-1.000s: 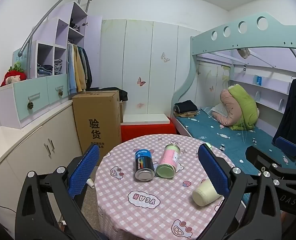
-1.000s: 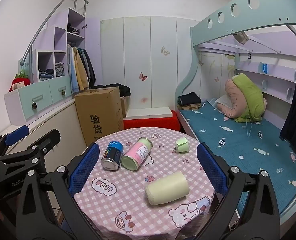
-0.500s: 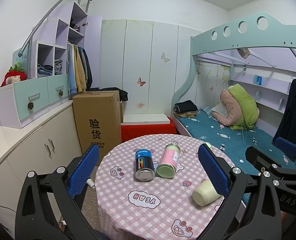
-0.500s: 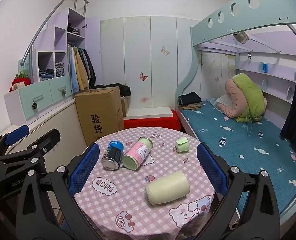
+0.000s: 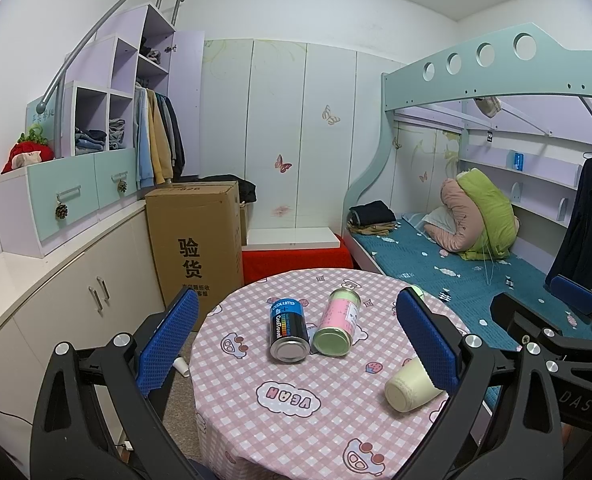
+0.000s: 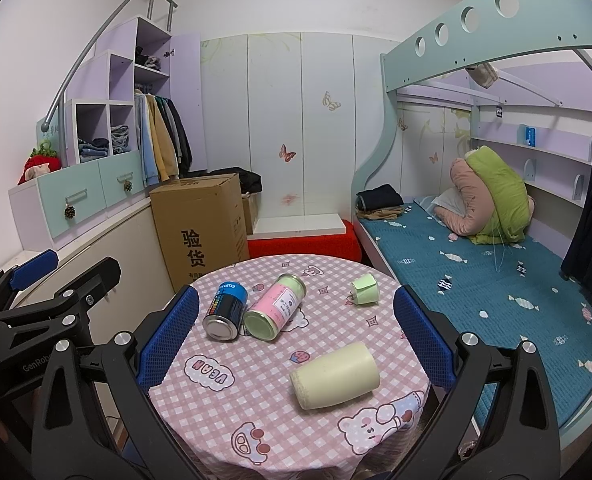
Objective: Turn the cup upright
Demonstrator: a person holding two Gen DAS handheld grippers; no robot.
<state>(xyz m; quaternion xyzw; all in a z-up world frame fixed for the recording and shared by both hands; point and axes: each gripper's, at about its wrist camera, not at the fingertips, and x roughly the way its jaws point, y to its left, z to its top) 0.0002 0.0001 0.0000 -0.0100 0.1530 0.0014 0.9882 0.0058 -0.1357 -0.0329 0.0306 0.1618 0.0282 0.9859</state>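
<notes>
A cream cup point(image 6: 334, 374) lies on its side on the round table with the pink checked cloth point(image 6: 256, 408), near the front right edge. In the left wrist view the cup point(image 5: 409, 384) is partly hidden behind my left gripper's right finger. My left gripper point(image 5: 296, 344) is open and empty, held above the table's near side. My right gripper point(image 6: 294, 340) is open and empty, above and just behind the cup. Neither touches the cup.
A dark blue can point(image 6: 224, 310) and a pink-green can point(image 6: 275, 306) lie side by side mid-table. A small green carton point(image 6: 363, 289) lies at the back right. A cardboard box point(image 6: 200, 224) stands behind the table, a bed point(image 6: 495, 272) to the right, cabinets to the left.
The right wrist view has dropped slightly toward the table, so the cup sits a little higher in view. The left gripper has barely moved.
</notes>
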